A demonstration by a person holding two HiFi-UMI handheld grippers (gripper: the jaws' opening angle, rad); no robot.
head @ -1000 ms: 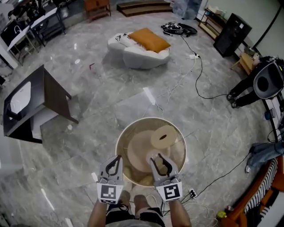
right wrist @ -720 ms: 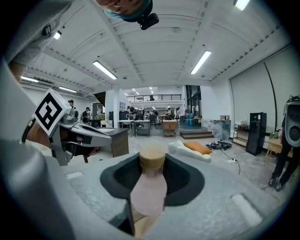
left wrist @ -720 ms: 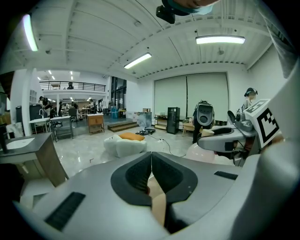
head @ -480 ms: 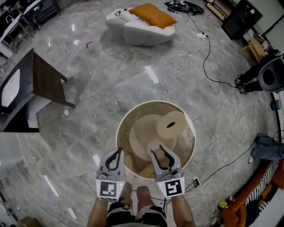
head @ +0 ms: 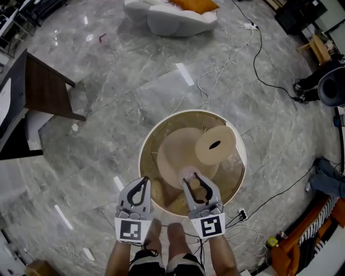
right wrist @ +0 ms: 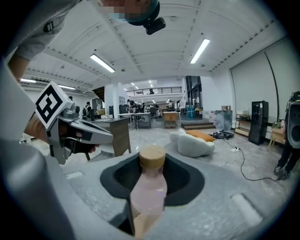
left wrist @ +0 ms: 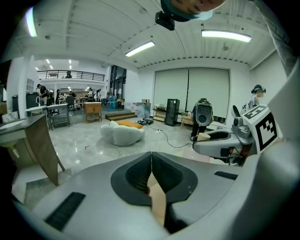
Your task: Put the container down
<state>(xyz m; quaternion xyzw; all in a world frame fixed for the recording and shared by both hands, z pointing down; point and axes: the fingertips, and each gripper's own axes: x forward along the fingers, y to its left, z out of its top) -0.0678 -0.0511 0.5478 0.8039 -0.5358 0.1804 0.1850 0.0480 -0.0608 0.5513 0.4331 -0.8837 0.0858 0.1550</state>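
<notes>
Container: a large round container (head: 161, 125) with a pale rim sits in the middle of the head view, over the grey marble floor (head: 108, 124) and just ahead of the person's feet (head: 167, 242); whether its base touches the floor cannot be told

Contents: a broad tan disc (head: 180, 153) lies near the centre; a cream roll (head: 215, 144) with a dark hole rests beside it toward the far right wall

Left hand-held gripper: the left hand-held gripper (head: 143, 183) reaches the near-left rim of the container; in its own view (left wrist: 151, 159) the jaws stand narrow, tips together, nipping a thin tan edge that shows between the pads lower down, which looks like the container's wall

Right hand-held gripper: the right hand-held gripper (head: 191, 178) points into the container over the near rim; in its own view (right wrist: 152, 164) the jaws are part-way apart and closed round a pale pink bottle (right wrist: 149, 192) with a tan cap; the bottle (head: 188, 175) stands upright between them; whether it is fixed to the container cannot be told

Grippers together: side by side, apart, each seen in the other's view with its marker cube

Surroundings: a white sofa (head: 172, 19) with an orange cushion (head: 194, 4) at the far side; a dark brown table (head: 46, 89) at the left; cables (head: 253, 48) trail across the floor to the right; a power strip (head: 241, 214) lies just beside the container's near-right rim
</notes>
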